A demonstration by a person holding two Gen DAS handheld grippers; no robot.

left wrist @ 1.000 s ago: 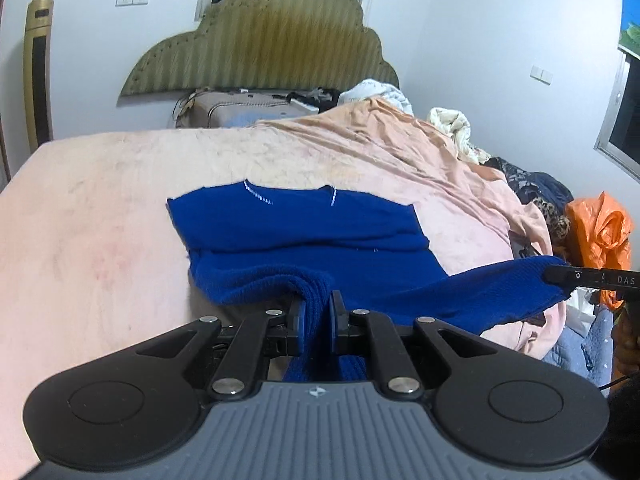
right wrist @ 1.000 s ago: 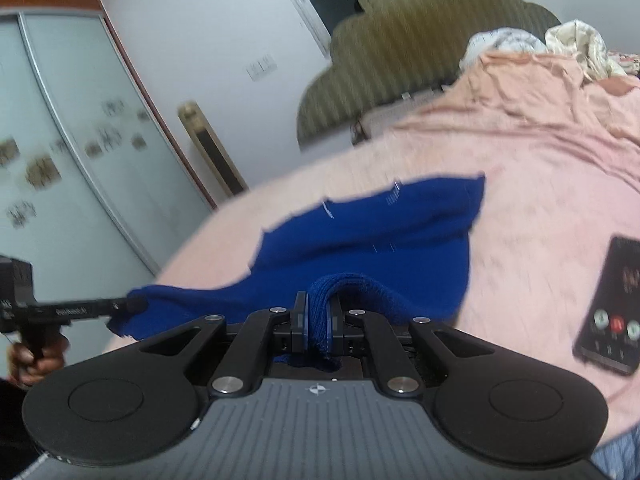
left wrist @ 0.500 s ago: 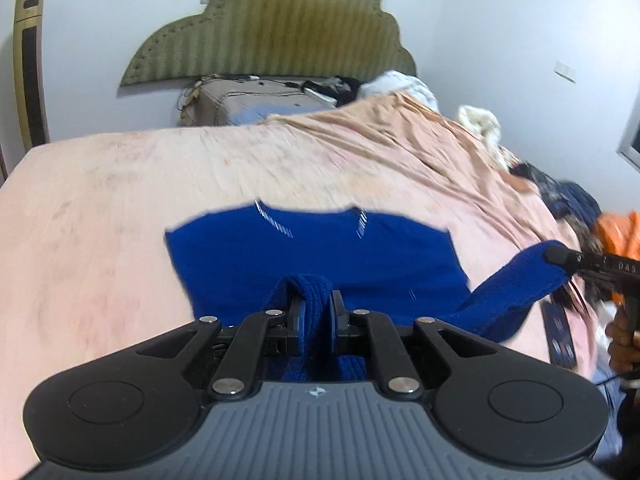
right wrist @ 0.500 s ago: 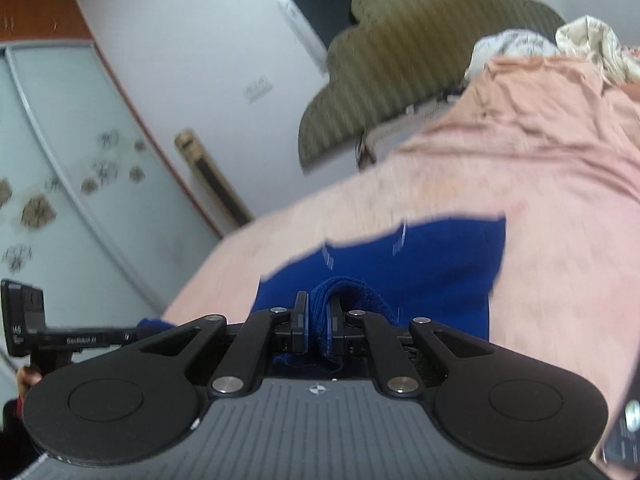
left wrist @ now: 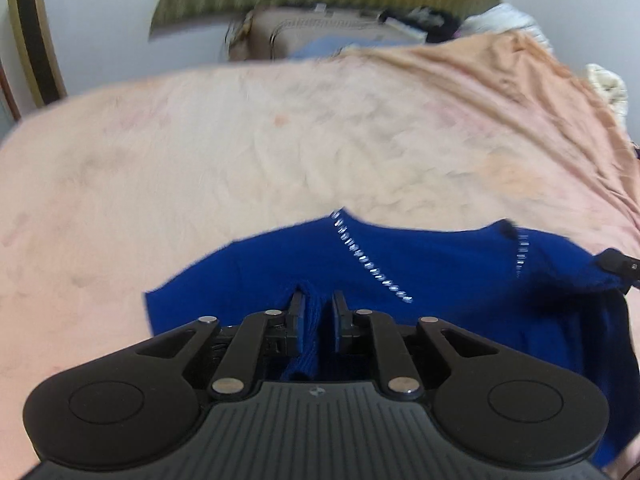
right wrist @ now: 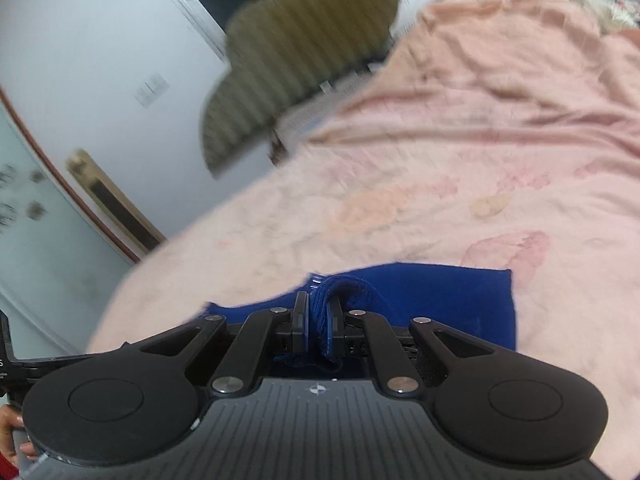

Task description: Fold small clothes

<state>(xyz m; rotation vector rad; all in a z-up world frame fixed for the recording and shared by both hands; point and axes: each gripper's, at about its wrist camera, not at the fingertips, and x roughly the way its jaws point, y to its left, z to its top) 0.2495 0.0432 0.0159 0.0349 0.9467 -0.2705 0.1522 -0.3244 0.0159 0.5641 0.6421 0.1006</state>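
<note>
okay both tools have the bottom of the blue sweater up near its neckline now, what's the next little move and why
Probably open both tools fully and draw them back. The left tool and right tool have just begun opening, with folds of the blue sweater between their pads. That hem already lies over the sweater's upper part on the pink bedspread, close to the beaded neckline, so this fold looks placed.

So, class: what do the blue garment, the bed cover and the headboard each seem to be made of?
Blue garment: knitted, woolly and matte; ribbed texture shows between the pads, plus shiny silvery trim.
Bed cover: soft woven cloth, pinkish and matte, creased.
Headboard: probably padded fabric, olive, ribbed in vertical stripes; blur leaves it uncertain.
</note>
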